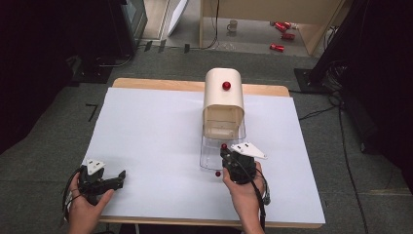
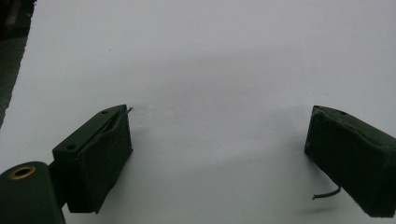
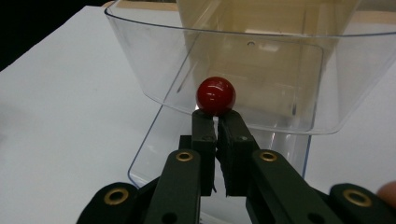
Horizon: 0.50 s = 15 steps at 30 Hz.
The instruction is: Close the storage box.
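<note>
The right tongs point(image 3: 216, 122) have their jaws nearly together, pinching the stem just under a red ball knob point(image 3: 215, 95) at the near edge of a clear plastic drawer point(image 3: 140, 70). In the high view the right tongs point(image 1: 225, 152) sit at the near end of that drawer point(image 1: 207, 155), which is pulled out toward the person from a cream rounded box point(image 1: 223, 102) standing at the far middle of the surface point(image 1: 156, 141). A second red knob point(image 1: 226, 86) sits on top of the box, and a small red ball point(image 1: 218, 173) lies on the white sheet just beside the right hand point(image 1: 246, 192).

The left tongs point(image 2: 219, 140) stand wide apart over bare white sheet, holding nothing. In the high view they point(image 1: 121, 176) rest at the near left, well apart from the drawer, held by the left hand point(image 1: 87, 207).

On the floor beyond the surface lie red cans point(image 1: 282, 34) and a mug point(image 1: 233, 25).
</note>
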Available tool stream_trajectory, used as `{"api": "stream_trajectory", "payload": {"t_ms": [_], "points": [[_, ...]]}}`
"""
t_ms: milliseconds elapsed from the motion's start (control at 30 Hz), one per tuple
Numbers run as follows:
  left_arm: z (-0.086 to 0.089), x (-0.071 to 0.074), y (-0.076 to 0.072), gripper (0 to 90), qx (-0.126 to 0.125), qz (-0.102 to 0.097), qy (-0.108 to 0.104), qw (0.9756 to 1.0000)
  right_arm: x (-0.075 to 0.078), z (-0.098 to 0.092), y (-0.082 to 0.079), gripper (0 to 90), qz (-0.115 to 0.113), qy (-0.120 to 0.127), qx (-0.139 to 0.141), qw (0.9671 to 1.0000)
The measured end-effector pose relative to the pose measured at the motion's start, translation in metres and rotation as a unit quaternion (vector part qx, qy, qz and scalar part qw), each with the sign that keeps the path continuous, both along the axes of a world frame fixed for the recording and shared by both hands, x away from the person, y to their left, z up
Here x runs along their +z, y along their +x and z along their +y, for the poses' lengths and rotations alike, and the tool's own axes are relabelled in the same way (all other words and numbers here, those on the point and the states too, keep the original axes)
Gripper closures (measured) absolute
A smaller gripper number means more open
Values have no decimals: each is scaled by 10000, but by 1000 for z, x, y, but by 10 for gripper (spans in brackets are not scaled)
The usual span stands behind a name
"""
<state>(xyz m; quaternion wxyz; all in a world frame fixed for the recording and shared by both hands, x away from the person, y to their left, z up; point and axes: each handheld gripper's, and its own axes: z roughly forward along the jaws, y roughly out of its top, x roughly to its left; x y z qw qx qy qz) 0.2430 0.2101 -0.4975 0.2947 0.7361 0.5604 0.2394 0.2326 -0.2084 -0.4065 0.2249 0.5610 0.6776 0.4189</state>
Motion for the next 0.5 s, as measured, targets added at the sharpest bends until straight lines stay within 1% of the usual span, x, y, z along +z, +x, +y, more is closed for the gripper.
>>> {"api": "stream_trajectory", "payload": {"t_ms": [233,500], "points": [[0,0,0,72,-3,2,3,10000,0,-2,18,859,48,34,-42,10000],[0,0,0,72,5,-6,-4,10000,1,-4,45,841,96,56,-92,9999]]}}
